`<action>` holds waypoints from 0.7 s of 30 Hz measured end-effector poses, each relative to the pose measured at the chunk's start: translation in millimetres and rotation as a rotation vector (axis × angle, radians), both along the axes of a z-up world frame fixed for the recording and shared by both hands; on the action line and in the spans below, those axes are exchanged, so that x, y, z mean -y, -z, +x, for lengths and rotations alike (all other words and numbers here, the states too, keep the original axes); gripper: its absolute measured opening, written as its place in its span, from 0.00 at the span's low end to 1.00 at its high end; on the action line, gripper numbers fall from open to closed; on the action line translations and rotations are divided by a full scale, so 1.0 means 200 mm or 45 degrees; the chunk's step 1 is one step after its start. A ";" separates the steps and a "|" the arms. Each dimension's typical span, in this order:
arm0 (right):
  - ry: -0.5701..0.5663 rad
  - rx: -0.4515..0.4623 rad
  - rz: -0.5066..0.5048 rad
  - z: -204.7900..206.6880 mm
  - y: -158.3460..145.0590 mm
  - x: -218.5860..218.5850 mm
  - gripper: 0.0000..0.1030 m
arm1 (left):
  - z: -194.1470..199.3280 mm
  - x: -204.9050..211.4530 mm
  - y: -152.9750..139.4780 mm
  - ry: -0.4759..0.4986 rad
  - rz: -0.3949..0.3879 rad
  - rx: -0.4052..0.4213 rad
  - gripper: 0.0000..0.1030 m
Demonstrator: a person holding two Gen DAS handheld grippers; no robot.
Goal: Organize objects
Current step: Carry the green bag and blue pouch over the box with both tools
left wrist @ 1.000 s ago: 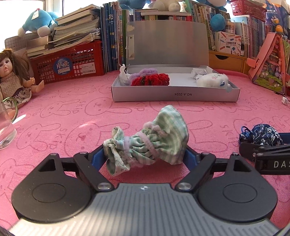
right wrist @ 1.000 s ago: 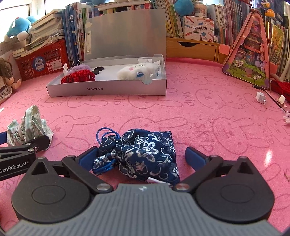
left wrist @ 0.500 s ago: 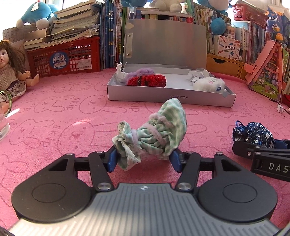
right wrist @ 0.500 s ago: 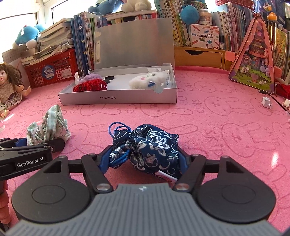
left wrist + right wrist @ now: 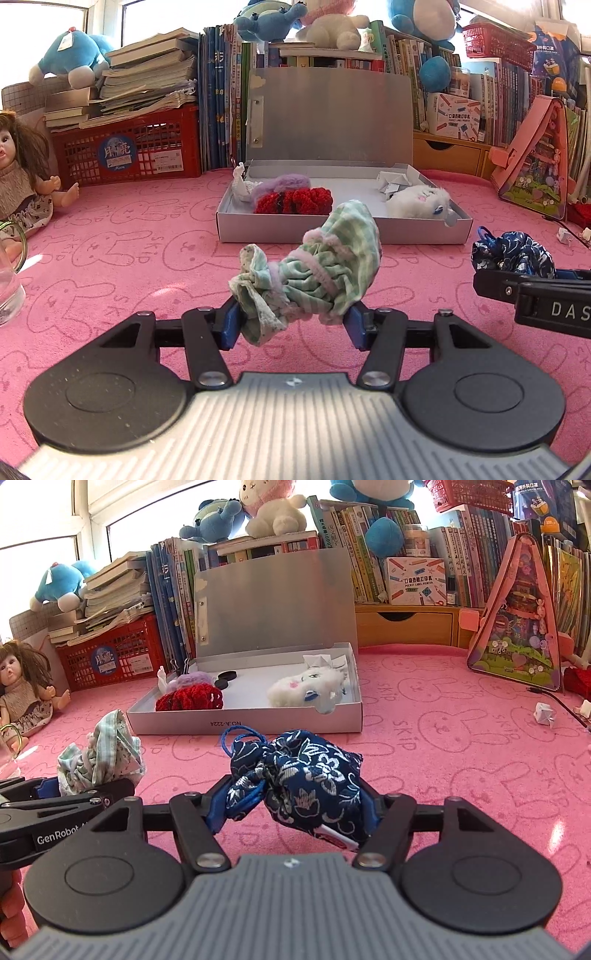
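Note:
My left gripper [image 5: 293, 325] is shut on a green checked cloth pouch [image 5: 314, 275] and holds it above the pink mat. My right gripper [image 5: 293, 806] is shut on a dark blue floral drawstring pouch [image 5: 306, 779], also lifted. Each gripper shows in the other's view: the blue pouch [image 5: 513, 254] at the right, the green pouch [image 5: 101, 755] at the left. Ahead lies an open grey box [image 5: 343, 230] [image 5: 243, 723] with its lid up, holding a red knitted item [image 5: 293, 201], a purple fuzzy item [image 5: 282, 182] and a white plush toy [image 5: 417, 201].
A doll [image 5: 20, 177] sits at the left, beside a glass [image 5: 9, 288]. A red crate [image 5: 125, 147] with stacked books and a row of books line the back. A pink triangular toy case [image 5: 517, 613] stands at the right, with small folded papers [image 5: 545, 714] near it.
Both grippers closed on their pouches and lifted them off the mat. Both have moved up and closer to the grey box.

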State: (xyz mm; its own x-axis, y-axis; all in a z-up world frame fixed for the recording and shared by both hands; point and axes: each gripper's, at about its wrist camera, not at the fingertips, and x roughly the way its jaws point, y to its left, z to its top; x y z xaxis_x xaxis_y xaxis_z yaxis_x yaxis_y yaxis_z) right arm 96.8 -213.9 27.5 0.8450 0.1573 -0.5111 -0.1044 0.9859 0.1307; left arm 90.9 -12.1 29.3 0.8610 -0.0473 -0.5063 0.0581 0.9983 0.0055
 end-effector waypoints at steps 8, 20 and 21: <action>0.002 0.059 0.021 0.08 -0.10 0.02 0.67 | 0.11 0.01 -0.08 0.035 0.012 0.018 0.59; -0.028 0.121 0.013 0.26 -0.23 0.02 0.67 | 0.35 0.04 -0.19 0.059 0.023 0.039 0.59; -0.035 0.122 0.011 0.27 -0.24 0.02 0.67 | 0.37 0.04 -0.19 0.057 0.020 0.039 0.59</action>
